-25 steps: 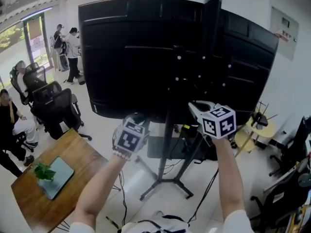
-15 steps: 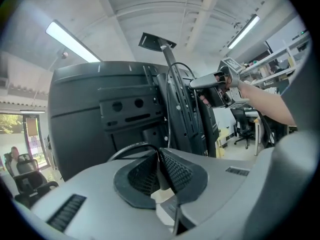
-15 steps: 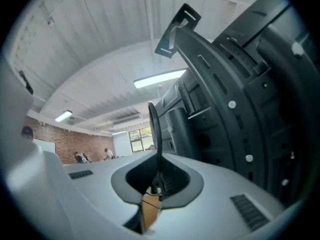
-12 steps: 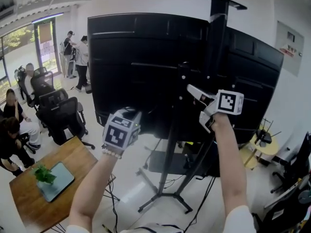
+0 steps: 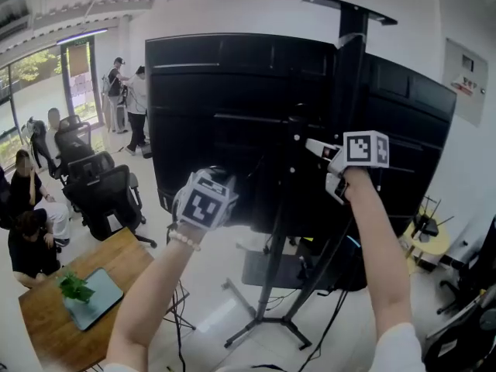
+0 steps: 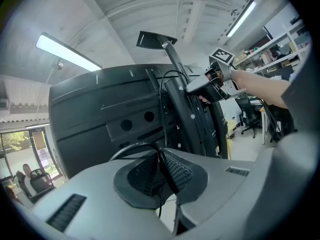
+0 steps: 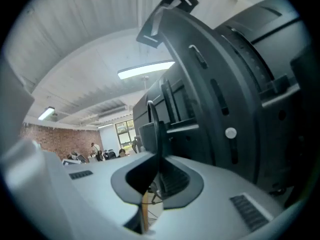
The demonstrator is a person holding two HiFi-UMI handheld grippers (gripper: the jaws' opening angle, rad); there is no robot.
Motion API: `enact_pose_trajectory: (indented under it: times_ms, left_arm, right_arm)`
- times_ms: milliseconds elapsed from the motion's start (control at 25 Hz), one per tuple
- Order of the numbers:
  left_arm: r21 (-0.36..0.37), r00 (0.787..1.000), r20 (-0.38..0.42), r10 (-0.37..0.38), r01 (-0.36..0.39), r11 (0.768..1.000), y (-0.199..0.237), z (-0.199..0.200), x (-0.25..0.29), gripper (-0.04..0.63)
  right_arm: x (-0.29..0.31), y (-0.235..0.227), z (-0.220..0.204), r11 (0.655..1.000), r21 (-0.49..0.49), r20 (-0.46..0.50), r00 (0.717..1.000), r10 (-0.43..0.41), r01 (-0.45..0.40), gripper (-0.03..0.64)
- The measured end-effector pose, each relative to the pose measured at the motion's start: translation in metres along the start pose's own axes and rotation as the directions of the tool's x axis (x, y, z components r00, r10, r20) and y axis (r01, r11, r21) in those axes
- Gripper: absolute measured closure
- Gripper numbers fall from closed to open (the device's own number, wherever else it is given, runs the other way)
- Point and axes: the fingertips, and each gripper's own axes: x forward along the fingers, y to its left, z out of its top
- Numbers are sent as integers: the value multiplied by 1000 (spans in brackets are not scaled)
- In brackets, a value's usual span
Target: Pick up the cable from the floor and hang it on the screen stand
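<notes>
Above white floor, behind screen stand, left gripper and right gripper clenching cable

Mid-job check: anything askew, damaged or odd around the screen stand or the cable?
Nothing stands out. The left gripper and right gripper are each shut on the cable, held up beside the screen stand post. The screen looks intact.

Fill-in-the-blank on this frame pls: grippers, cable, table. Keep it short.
The left gripper and the right gripper are both ____ on the thin black cable. In the head view, the right gripper is held ____ than the left one. The brown wooden table carries a small ____ plant.
Missing words: shut, higher, green.
</notes>
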Motion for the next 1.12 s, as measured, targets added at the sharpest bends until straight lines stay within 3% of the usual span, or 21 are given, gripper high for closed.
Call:
enact_pose_trajectory:
  times_ms: [160,280,600,840,1120]
  left_arm:
    - [0,1000,-13,-22,22,1000,-1,3,3,580]
    - [-9,999,-33,-41,41,999,-1,-1,7,580]
    - [-42,995,-37,-90,89,995,-17,-22,12,580]
    - [-78,982,-54,-182,177,981,-61,-39,32,580]
    - [-134,979,-66,-192,182,974,-81,-55,33,566]
  right_arm:
    - [-6,-28,-7,976,217,-9,1000,25,-23,587]
    - [-6,-37,-20,967,254,-55,998,6,8,588]
    - [0,-42,-67,975,180,-200,975,-96,133,586]
    - [6,-43,-91,975,110,-233,959,-163,193,586]
    - [-5,-35,-119,962,6,-263,928,-263,275,577]
